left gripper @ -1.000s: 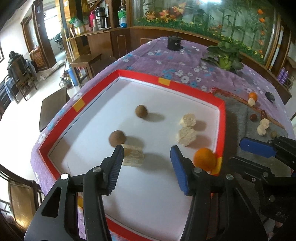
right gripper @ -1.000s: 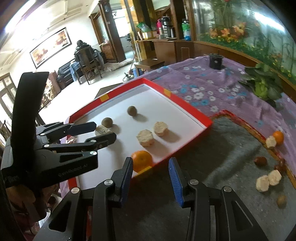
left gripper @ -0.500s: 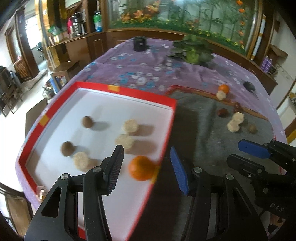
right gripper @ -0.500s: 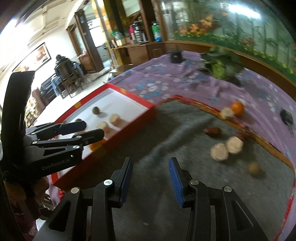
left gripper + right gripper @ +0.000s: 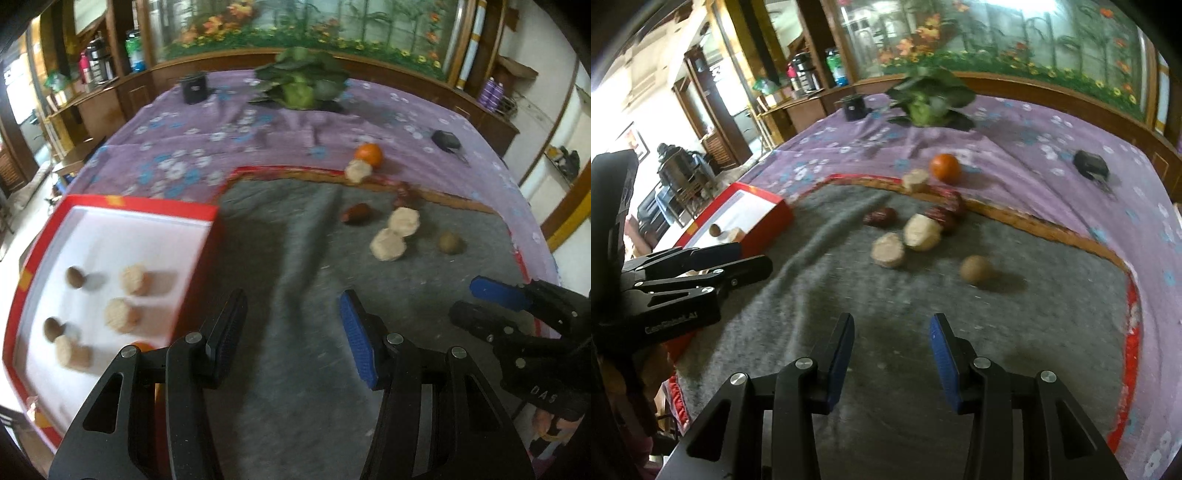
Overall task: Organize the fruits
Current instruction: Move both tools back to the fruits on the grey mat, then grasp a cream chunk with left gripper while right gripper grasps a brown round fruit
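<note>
Both views are smeared by motion, so small details of the fruit are hard to read. In the left wrist view the left gripper [image 5: 293, 334] hangs over the grey felt mat [image 5: 295, 288] with its jaws well apart and nothing between them. At the left edge sits the red-rimmed white tray [image 5: 207, 221], cut off by the frame; inside it lie two small brown round fruits [image 5: 74, 275], three pale beige chunks [image 5: 135, 278] and an orange fruit [image 5: 142, 346] almost wholly hidden behind the gripper's left finger.

In the right wrist view the right gripper [image 5: 892, 354] also stands open and empty above the mat. Ahead of it, mid-frame, are two pale beige chunks [image 5: 888, 250] touching each other, a tan round fruit [image 5: 975, 268] to their right, and dark red oblong fruits [image 5: 881, 217] whose number is blurred. Further up, at the mat's orange border, another pale chunk [image 5: 915, 180] sits just beside an orange round fruit [image 5: 945, 168] on the purple flowered cloth [image 5: 1034, 147]. A green leafy plant [image 5: 929, 98] stands at the top centre.
</note>
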`<state>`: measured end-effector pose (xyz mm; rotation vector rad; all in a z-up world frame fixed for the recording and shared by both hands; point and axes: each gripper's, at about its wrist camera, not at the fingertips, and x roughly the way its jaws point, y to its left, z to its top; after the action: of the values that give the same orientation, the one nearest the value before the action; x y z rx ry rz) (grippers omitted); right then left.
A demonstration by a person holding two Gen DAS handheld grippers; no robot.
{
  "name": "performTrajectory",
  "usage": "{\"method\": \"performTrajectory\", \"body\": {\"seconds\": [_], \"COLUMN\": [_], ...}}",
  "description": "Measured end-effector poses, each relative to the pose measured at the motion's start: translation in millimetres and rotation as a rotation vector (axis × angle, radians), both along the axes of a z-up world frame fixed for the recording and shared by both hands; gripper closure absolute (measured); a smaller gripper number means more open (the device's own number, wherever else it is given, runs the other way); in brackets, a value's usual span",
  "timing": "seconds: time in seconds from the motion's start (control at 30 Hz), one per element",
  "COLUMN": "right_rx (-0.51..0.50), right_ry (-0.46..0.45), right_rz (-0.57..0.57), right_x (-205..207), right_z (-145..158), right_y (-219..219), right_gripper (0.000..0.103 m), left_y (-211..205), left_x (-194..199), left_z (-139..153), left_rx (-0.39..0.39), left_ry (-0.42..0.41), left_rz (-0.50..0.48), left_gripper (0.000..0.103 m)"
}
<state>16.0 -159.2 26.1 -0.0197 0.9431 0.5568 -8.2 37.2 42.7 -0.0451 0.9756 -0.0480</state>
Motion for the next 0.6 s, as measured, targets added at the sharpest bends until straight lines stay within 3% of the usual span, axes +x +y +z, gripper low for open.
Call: {"method": "performTrajectory", "body": {"seconds": [0.3,0.6], "right_rx": [0.004,0.003], "right_ry": [0.005,0.013], "right_rz": [-0.05,-0.064], "right_x": [9,22], "right_z": [-5,-8], "right_y": [-32,-47], "right_gripper": [0.06,0.059], "left_y": [-44,-61], "left_x": [33,57], "left_z": [-15,-30], "left_rx": [-0.027,-0.022], "left_ry": [0.035,0.071], "left_rz": [-0.119,-0.163], "left_gripper": [0.051,0.051]}}
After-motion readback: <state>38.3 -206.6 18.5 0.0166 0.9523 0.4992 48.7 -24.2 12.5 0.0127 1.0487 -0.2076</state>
